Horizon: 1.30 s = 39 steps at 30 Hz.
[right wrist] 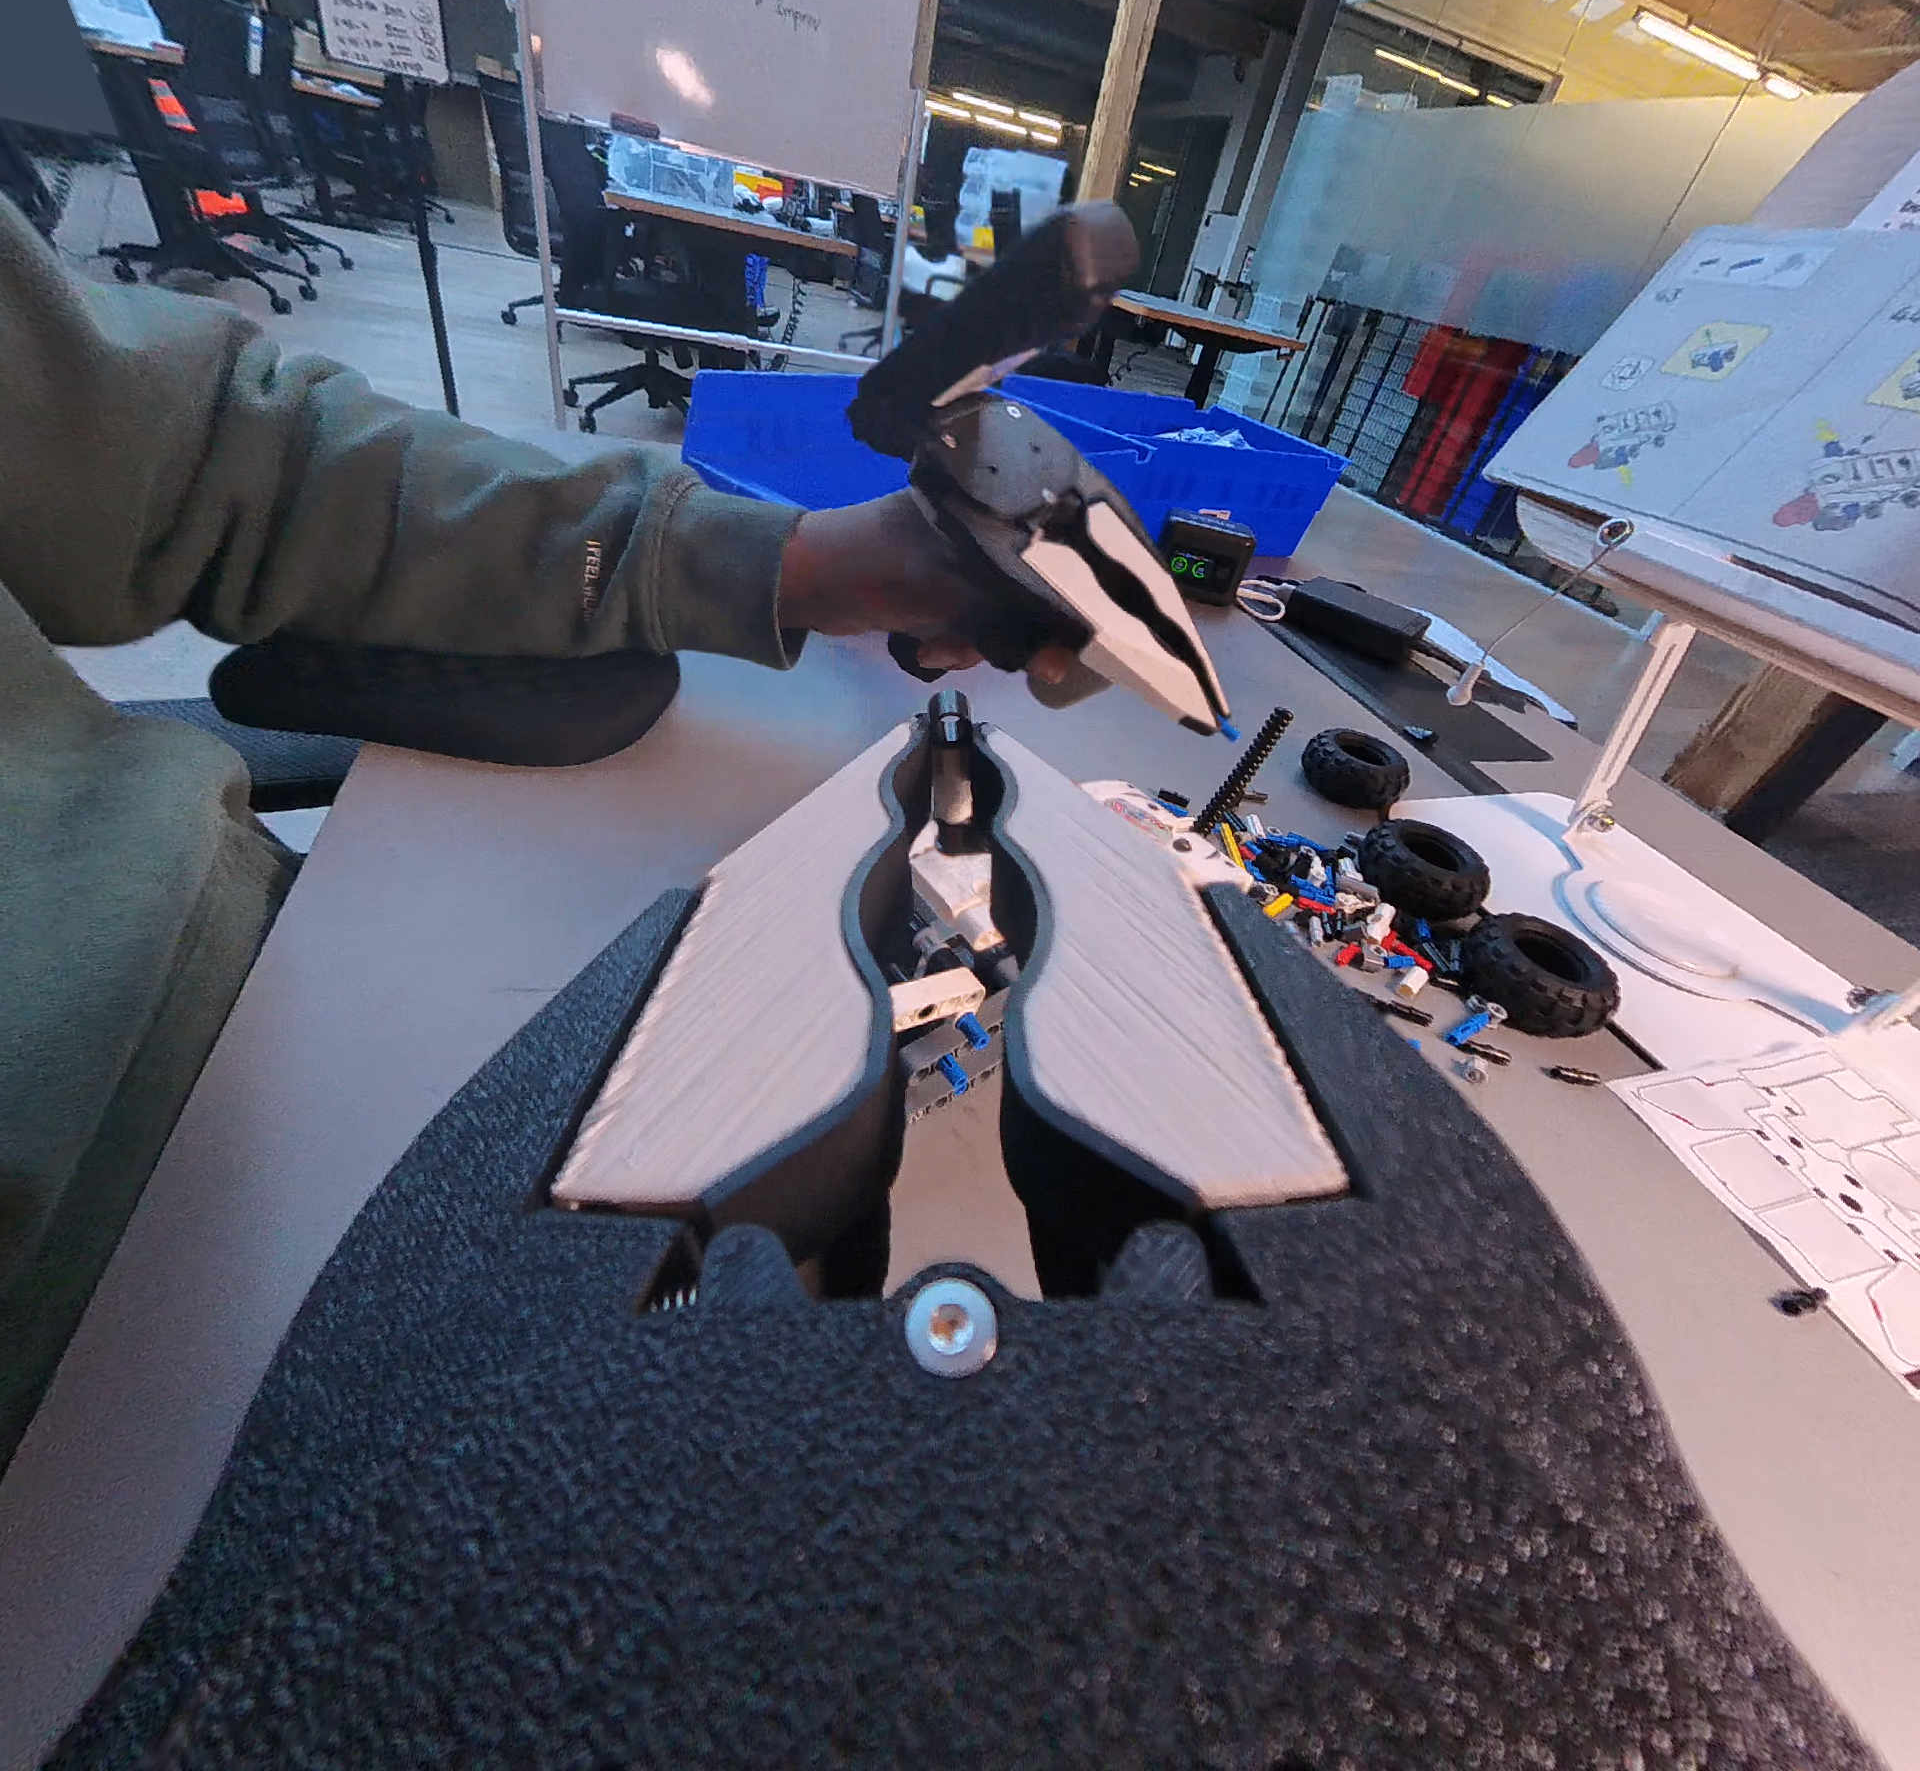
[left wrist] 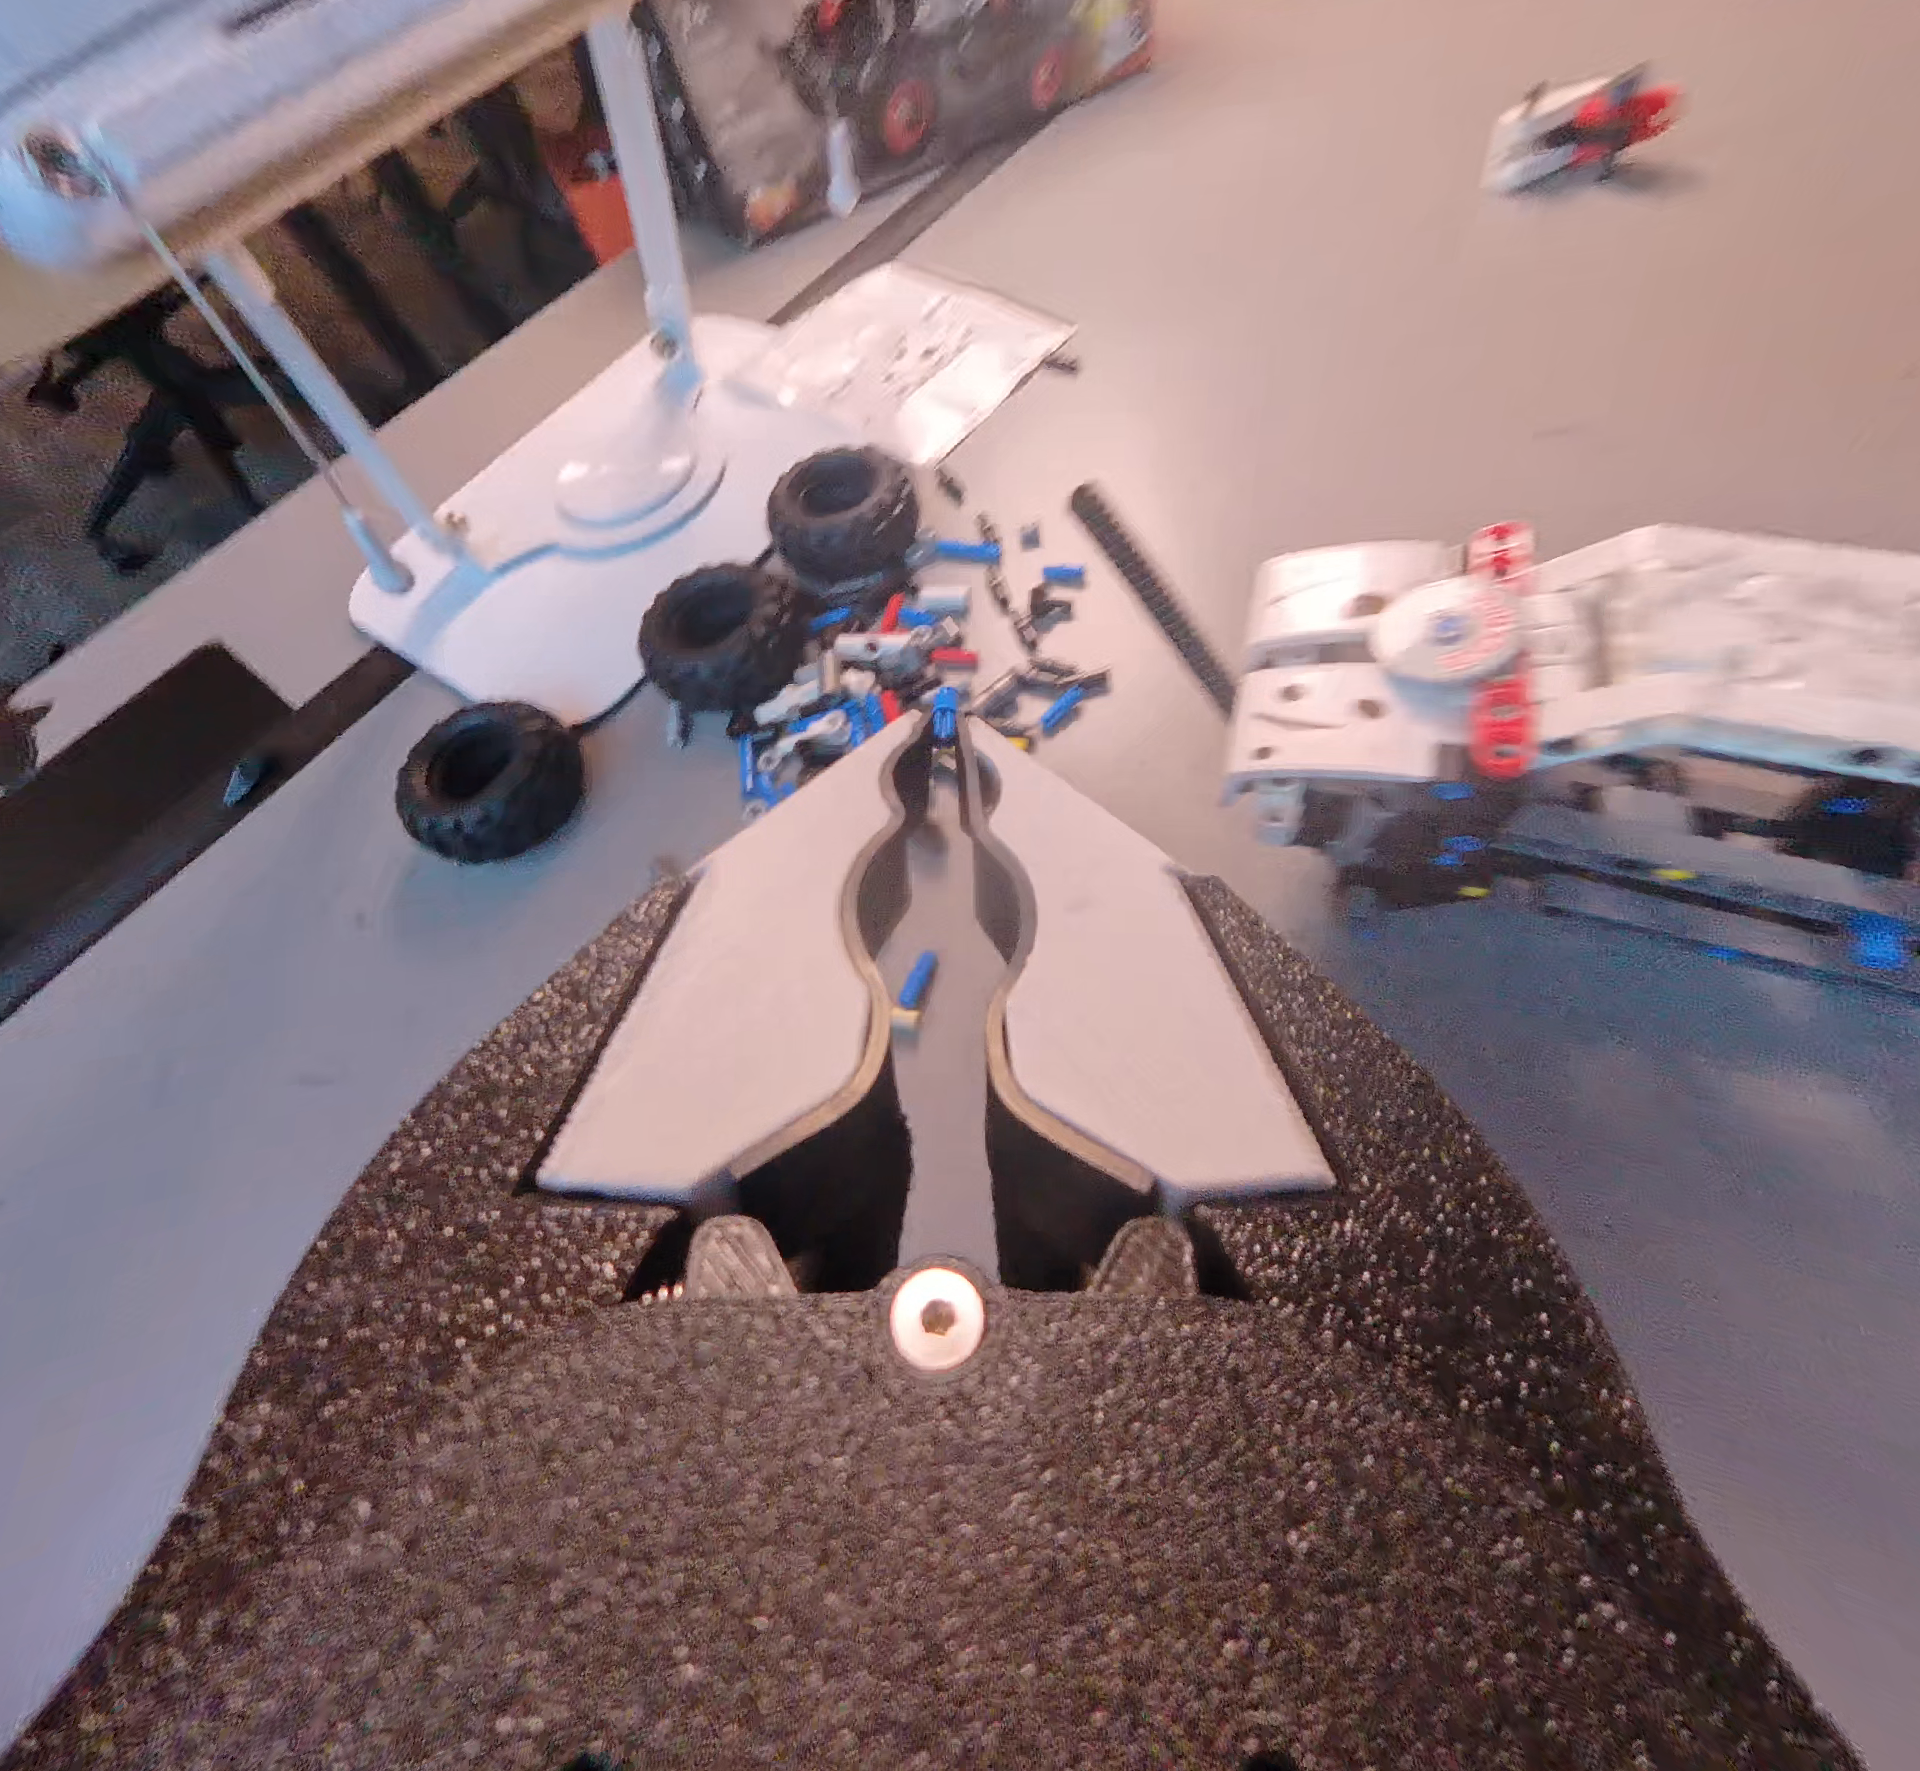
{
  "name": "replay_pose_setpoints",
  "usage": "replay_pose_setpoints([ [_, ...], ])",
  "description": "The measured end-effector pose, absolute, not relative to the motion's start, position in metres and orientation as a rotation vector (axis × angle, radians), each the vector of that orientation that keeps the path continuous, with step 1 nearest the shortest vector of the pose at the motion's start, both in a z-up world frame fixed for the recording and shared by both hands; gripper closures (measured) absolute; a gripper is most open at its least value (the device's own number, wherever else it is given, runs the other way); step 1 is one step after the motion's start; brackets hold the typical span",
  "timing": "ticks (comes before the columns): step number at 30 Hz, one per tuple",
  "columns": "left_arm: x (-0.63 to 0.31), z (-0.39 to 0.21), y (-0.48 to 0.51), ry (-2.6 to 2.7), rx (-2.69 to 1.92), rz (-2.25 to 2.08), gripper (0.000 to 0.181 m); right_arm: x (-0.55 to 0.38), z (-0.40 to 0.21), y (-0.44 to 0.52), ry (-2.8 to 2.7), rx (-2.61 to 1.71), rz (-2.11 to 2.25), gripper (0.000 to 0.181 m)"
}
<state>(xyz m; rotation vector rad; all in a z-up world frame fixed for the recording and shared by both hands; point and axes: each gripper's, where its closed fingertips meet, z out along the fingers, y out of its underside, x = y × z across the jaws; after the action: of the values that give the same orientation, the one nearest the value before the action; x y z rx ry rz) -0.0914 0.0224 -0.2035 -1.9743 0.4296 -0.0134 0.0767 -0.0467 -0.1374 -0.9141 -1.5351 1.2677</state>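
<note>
My left gripper (left wrist: 943, 734) is shut on a small blue pin (left wrist: 943, 711) and holds it above a pile of small parts (left wrist: 894, 656). It also shows in the right wrist view (right wrist: 1208, 719), held by a hand, with the blue pin (right wrist: 1229, 732) at its tip. My right gripper (right wrist: 948, 734) is shut on a black cylindrical part (right wrist: 948, 719). Grey and white beams with blue pins (right wrist: 940, 1004) show in the gap between its fingers. A partly built white toy truck (left wrist: 1455, 682) lies right of the pile. I cannot tell if the black part is joined to it.
Three black tyres (left wrist: 842, 511) (left wrist: 717, 635) (left wrist: 488, 781) lie by a white book stand base (left wrist: 582, 526) holding an open booklet (right wrist: 1745, 402). A black toothed beam (left wrist: 1148, 594), a sticker sheet (right wrist: 1808, 1181), the toy's box (left wrist: 904, 28), a small white-red sub-assembly (left wrist: 1579, 126) and blue bins (right wrist: 1143, 464) are around. About 20 centimetres separates my left fingertips from my right. From the right gripper's tips to the small white-red sub-assembly (left wrist: 1579, 126) is close to 35 centimetres.
</note>
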Motion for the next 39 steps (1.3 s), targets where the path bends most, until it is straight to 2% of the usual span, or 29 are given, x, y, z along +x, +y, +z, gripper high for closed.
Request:
replay_pose_setpoints([
  [4, -0.111, -0.253, 0.044, 0.38, -2.163, 0.006, 0.177, 0.075, -0.147, -0.043, -1.551, -0.941, 1.234, 0.175],
  [7, -0.111, -0.26, 0.052, 0.386, -2.192, 0.02, 0.171, 0.074, -0.152, -0.039, -1.551, -0.963, 1.212, 0.175],
  [10, -0.115, -0.251, 0.051, 0.333, -2.167, 0.001, 0.157, 0.073, -0.154, -0.036, -1.546, -0.977, 1.193, 0.175],
  [16, -0.095, -0.19, 0.036, 0.273, -1.965, -0.258, 0.15, 0.073, -0.148, -0.04, -1.507, -0.978, 1.257, 0.175],
  [21, 0.001, -0.128, -0.018, 0.602, -1.711, -0.68, 0.151, 0.08, -0.12, -0.052, -1.373, -0.996, 1.626, 0.175],
  [28, 0.093, -0.135, -0.058, 0.874, -1.622, -0.946, 0.149, 0.092, -0.096, -0.056, -1.185, -1.034, 2.184, 0.176],
  [33, 0.116, -0.126, -0.063, 0.843, -1.558, -1.097, 0.15, 0.092, -0.098, -0.062, -1.207, -1.035, 2.279, 0.176],
  [37, 0.115, -0.124, -0.063, 0.82, -1.555, -1.118, 0.165, 0.09, -0.103, -0.066, -1.258, -1.035, 2.224, 0.176],
  [39, 0.111, -0.126, -0.063, 0.842, -1.569, -1.069, 0.165, 0.089, -0.106, -0.066, -1.277, -1.036, 2.176, 0.175],
])
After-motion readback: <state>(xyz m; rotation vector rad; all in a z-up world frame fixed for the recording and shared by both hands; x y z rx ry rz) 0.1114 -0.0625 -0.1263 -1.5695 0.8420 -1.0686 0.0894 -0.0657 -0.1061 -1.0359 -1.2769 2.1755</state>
